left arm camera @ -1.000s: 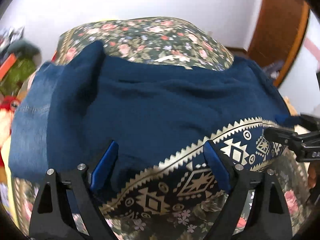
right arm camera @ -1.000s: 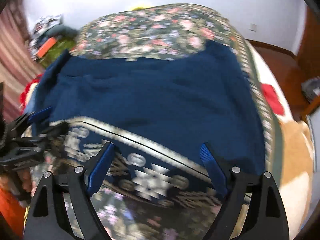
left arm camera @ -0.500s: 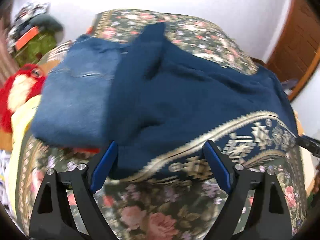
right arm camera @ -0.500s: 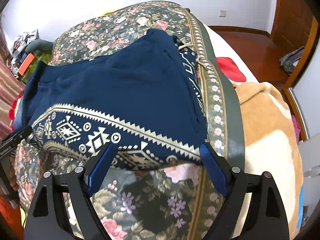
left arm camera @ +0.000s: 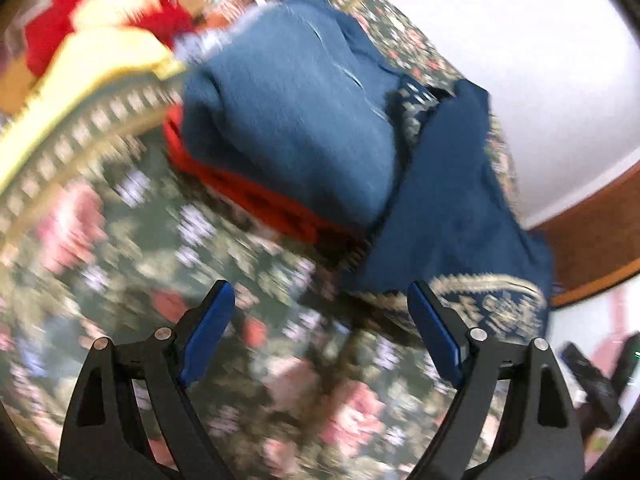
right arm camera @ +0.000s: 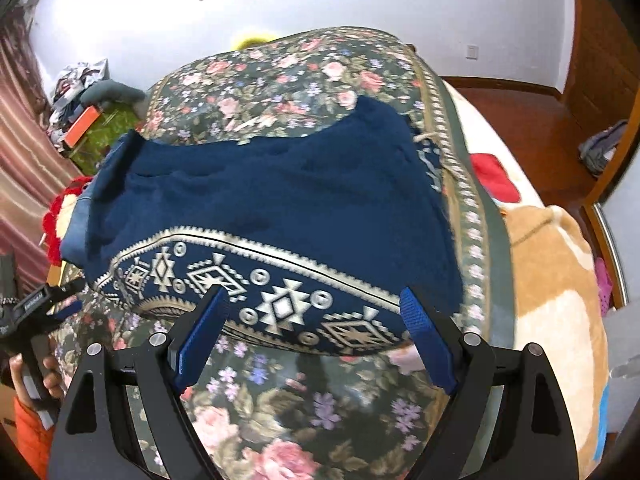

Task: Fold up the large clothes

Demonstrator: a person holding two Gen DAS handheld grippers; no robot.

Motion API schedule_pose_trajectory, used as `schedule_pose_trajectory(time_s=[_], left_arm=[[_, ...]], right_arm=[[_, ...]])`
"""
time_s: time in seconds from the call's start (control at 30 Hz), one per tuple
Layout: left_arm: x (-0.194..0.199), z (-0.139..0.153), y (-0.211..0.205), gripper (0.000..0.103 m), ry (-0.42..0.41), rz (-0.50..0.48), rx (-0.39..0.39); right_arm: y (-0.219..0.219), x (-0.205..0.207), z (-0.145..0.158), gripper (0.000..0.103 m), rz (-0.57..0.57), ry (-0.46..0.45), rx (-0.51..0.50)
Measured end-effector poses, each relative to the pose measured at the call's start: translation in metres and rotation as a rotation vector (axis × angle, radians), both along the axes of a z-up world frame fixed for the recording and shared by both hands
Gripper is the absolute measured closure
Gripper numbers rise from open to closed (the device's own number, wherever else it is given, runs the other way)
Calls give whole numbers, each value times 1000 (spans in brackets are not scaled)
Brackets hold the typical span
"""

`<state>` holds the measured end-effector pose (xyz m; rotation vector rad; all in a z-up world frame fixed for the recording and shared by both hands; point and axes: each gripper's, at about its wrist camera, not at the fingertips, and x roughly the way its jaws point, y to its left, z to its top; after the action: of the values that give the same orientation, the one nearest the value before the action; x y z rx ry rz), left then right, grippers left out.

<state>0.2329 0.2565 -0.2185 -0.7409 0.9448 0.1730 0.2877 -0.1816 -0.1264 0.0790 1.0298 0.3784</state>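
2 grippers show, each with its jaws spread wide and nothing between the pads. Ahead of the right gripper (right arm camera: 314,334), a navy garment (right arm camera: 280,196) lies spread flat on the floral bedspread (right arm camera: 288,412), its patterned border band (right arm camera: 256,292) running just beyond the blue fingertips (right arm camera: 416,312), which hover over it without touching. Beyond the garment's far edge the bedspread continues to a white wall. Off to the right jaw's side lie a tan blanket (right arm camera: 556,280) and a red cloth (right arm camera: 494,176). Far out past the left jaw, the left gripper (right arm camera: 52,302) appears at the frame edge, held by a hand (right arm camera: 28,376) above an orange sleeve (right arm camera: 28,436).

From the left wrist view, blurred by motion, the left gripper (left arm camera: 320,324) hangs over bare bedspread (left arm camera: 200,320). The navy garment (left arm camera: 460,208) sits ahead of its right jaw, border band (left arm camera: 492,300) nearest that pad. Straight ahead lies a lighter blue folded piece (left arm camera: 296,120), resting on something orange-red (left arm camera: 248,196). Further out past the left jaw are a yellow cloth (left arm camera: 92,64) and a red plush thing (left arm camera: 108,4).
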Motion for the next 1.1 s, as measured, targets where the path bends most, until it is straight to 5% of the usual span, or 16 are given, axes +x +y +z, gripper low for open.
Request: schedule_pose_trajectory(time_s=[0.13, 0.33, 0.47, 0.57, 0.73, 0.83, 1.1], left_arm=[[15, -20, -16, 15, -70, -79, -212], [55, -48, -37, 15, -67, -98, -255], [68, -58, -37, 31, -121, -64, -368], [67, -45, -36, 60, -173, -37, -344], [61, -8, -55, 90, -177, -32, -145], [52, 20, -68, 99, -200, -34, -55], [14, 117, -97, 99, -405, -80, 114]], right_arm=[[15, 5, -6, 18, 23, 15, 5], [27, 11, -19, 18, 40, 41, -16], [29, 13, -23, 18, 42, 55, -33], [29, 13, -24, 18, 37, 57, -47], [30, 13, -19, 18, 27, 57, -36], [35, 12, -8, 18, 35, 30, -38], [64, 12, 30, 18, 109, -98, -88]])
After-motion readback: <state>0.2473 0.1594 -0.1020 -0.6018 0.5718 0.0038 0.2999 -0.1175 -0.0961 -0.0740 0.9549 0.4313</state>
